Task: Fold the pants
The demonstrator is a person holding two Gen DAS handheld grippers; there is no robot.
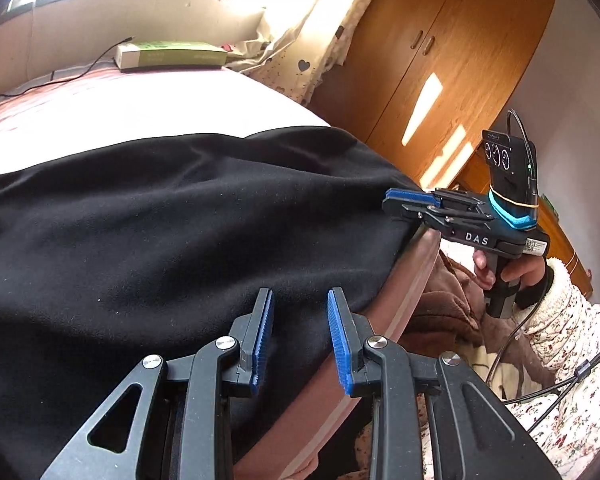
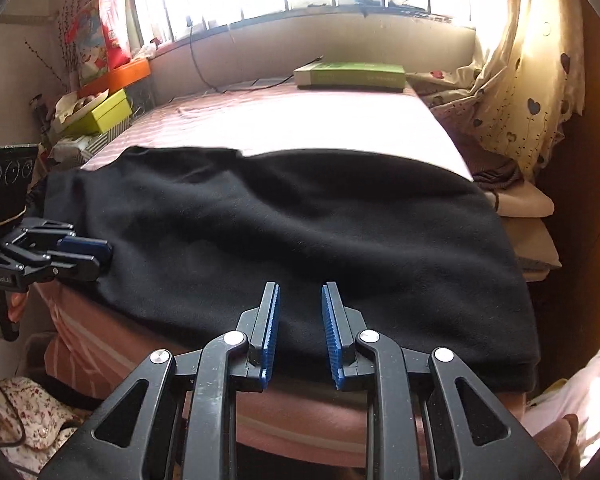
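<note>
1. Lying spread across the near end of the bed (image 2: 284,120), the black pants (image 2: 300,232) reach its front edge, within reach of both tools for folding.
2. Left tool (image 1: 300,300) hovers over the pants' near edge, jaws part open, gripping nothing; likely lining up a pinch.
3. Right tool (image 2: 299,292) sits above the front hem, jaws slightly apart, empty.
4. Green box (image 2: 350,74) rests well apart at the bed's far end, clear of the folding area.
</note>
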